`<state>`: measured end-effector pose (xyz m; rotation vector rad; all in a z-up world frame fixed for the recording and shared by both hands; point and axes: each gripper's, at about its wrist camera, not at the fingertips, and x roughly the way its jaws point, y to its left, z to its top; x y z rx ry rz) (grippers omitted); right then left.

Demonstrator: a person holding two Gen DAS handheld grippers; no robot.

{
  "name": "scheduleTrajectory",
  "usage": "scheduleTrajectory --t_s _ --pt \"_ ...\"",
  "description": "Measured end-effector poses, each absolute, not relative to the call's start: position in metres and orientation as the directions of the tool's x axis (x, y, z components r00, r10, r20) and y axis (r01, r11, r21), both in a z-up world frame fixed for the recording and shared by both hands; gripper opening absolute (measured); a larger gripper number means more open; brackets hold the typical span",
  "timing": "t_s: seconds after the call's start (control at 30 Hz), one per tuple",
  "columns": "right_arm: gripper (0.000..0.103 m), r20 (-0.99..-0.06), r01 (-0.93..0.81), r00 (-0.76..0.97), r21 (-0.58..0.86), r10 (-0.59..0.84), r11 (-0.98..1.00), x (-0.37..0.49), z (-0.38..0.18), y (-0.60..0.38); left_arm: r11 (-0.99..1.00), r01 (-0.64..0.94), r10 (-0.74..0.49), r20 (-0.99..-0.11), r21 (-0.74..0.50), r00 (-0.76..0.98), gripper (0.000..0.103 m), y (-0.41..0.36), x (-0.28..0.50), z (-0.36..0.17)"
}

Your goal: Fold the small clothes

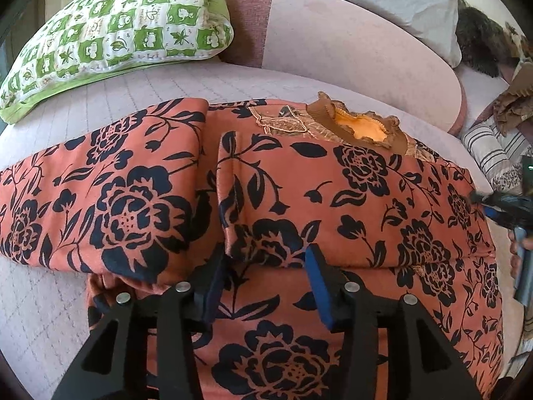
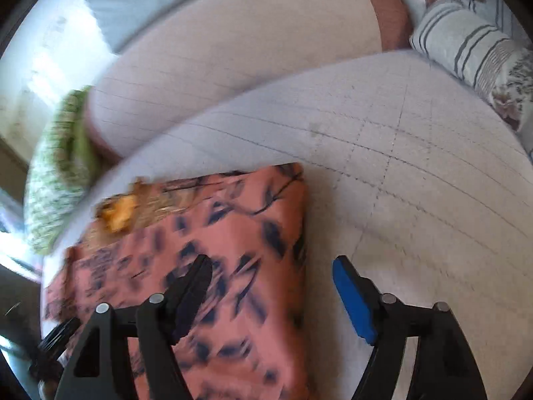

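Note:
An orange top with a black flower print [image 1: 349,183] lies flat on a pale quilted sofa seat [image 1: 133,90], its brown frilled collar [image 1: 363,126] at the far side. One sleeve [image 1: 110,186] lies folded across at the left. My left gripper [image 1: 266,260] is open just above the lower middle of the top, holding nothing. In the right wrist view, which is blurred, the top [image 2: 226,240] fills the lower left. My right gripper [image 2: 271,273] is open over its right edge, one finger above cloth, the other above the seat. It also shows in the left wrist view [image 1: 499,206].
A green and white patterned pillow [image 1: 120,33] lies at the far left. The pink sofa back [image 1: 349,40] runs behind. A striped cushion [image 2: 466,53] and dark and brown clothes [image 1: 486,40] lie at the far right. Bare seat [image 2: 416,166] lies to the right of the top.

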<state>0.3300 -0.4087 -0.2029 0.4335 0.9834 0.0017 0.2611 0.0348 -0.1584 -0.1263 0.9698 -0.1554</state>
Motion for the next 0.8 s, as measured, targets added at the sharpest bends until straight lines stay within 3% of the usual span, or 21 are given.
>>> scheduleTrajectory --t_s 0.1,0.17,0.2,0.23,0.27,0.3,0.37,0.43,0.63,0.8 --pt "0.016 -0.795 0.231 0.583 0.36 0.168 0.904 0.327 -0.202 -0.417 0.975 0.076 -0.216 -0.807 -0.209 0.55 0.048 0.042 0.258 -0.153" --pt "0.026 -0.799 0.232 0.592 0.299 0.11 0.926 0.317 -0.194 -0.411 0.962 0.06 -0.25 -0.777 -0.265 0.577 0.048 0.056 0.25 -0.141" --pt "0.043 -0.8 0.232 0.595 0.263 0.077 0.937 0.311 -0.188 -0.408 0.954 0.055 -0.269 -0.759 -0.295 0.592 0.048 0.067 0.243 -0.133" --pt "0.072 -0.793 0.235 0.607 0.235 0.046 0.943 0.301 -0.181 -0.404 0.947 0.049 -0.28 -0.742 -0.317 0.609 0.048 0.079 0.235 -0.126" --pt "0.076 -0.767 0.234 0.642 0.226 0.025 0.946 0.286 -0.173 -0.4 0.938 0.043 -0.294 -0.72 -0.345 0.628 0.049 0.094 0.226 -0.118" --pt "0.076 -0.739 0.22 0.674 0.236 0.027 0.947 0.269 -0.165 -0.401 0.929 0.016 -0.291 -0.703 -0.369 0.649 0.051 0.113 0.216 -0.112" --pt "0.076 -0.682 0.166 0.728 0.274 0.069 0.947 0.227 -0.153 -0.39 0.911 -0.092 -0.229 -0.678 -0.403 0.699 0.065 0.162 0.196 -0.104" --pt "0.076 -0.648 0.124 0.754 0.308 0.113 0.943 0.196 -0.151 -0.38 0.862 -0.206 -0.18 -0.66 -0.463 0.73 0.067 0.21 0.183 -0.107" --pt "0.077 -0.644 0.047 0.742 0.324 0.184 0.945 0.131 -0.181 -0.34 0.662 -0.55 0.0 -0.733 -0.51 0.68 0.068 0.345 0.185 -0.151" --pt "0.077 -0.657 0.026 0.725 0.326 0.207 0.945 0.126 -0.194 -0.331 0.529 -0.616 0.004 -0.724 -0.584 0.69 0.066 0.384 0.196 -0.164"
